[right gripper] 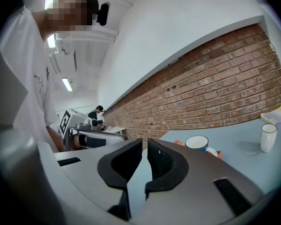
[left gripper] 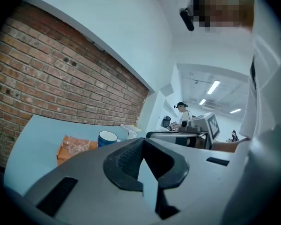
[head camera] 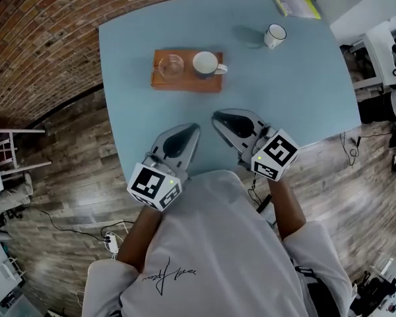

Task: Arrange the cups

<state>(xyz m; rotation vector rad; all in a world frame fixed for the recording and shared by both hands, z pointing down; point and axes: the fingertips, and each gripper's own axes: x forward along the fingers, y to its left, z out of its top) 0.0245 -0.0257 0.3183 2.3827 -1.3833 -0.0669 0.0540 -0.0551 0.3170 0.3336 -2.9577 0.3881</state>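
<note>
A wooden tray lies on the blue table and carries a clear glass cup and a blue mug with a white inside. A white mug stands alone at the far right of the table. My left gripper and right gripper hover side by side over the table's near edge, well short of the tray. Both are shut with nothing between the jaws. The left gripper view has its gripper below the tray and the blue mug. The right gripper view has its gripper facing the blue mug and the white mug.
A yellow-edged notebook lies at the table's far right corner. A brick wall curves round the far left, above a wooden floor. White furniture stands at the left, and cables trail on the floor.
</note>
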